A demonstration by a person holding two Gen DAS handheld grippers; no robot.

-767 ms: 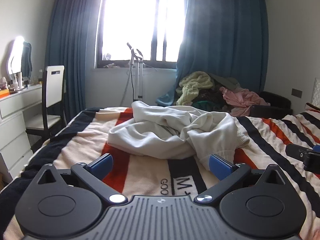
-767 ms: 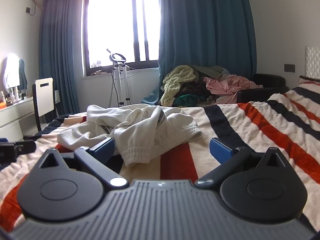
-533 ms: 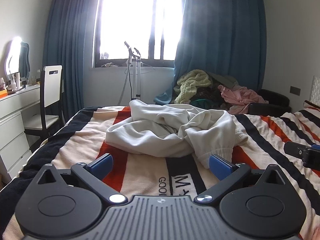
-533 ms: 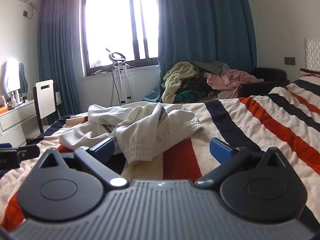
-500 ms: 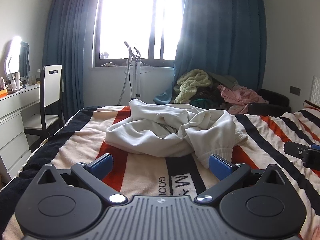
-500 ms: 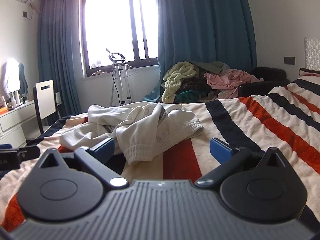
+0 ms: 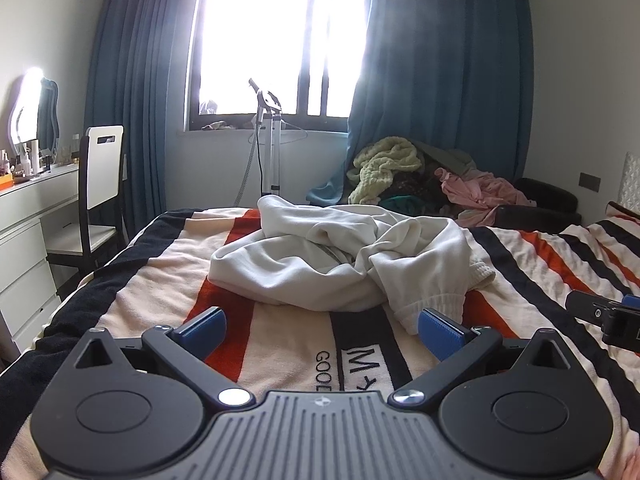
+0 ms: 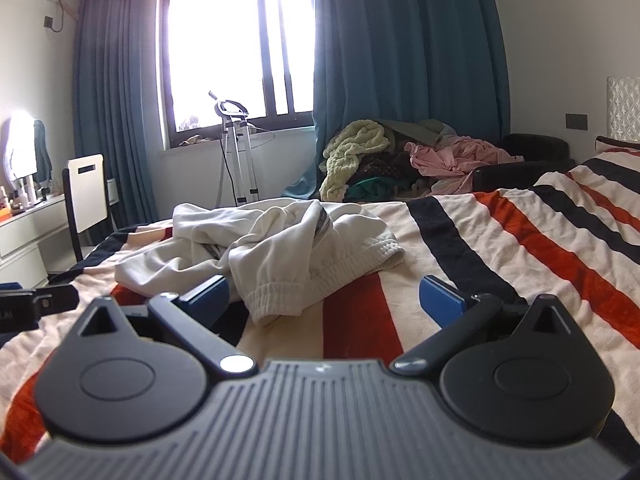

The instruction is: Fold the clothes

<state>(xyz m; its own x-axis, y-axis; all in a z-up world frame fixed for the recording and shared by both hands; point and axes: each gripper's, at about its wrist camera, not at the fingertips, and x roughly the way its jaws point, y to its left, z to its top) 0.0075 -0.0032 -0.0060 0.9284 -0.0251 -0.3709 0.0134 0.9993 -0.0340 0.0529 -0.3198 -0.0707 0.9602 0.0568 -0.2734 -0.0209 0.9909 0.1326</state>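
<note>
The striped blanket [image 7: 168,280] fills the lower frame; the crumpled white garment [image 7: 340,264] lies mid-frame on it. My left tongs [image 7: 320,332] and right tongs [image 8: 324,300] both gape wide, holding nothing, just short of the cloth's nearest cuff [image 8: 276,300].

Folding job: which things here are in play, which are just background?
In play:
- crumpled white garment on the striped blanket
- left gripper, open
- right gripper, open

Background:
- clothes pile by the curtain
- garment steamer
- chair
- dresser
</note>
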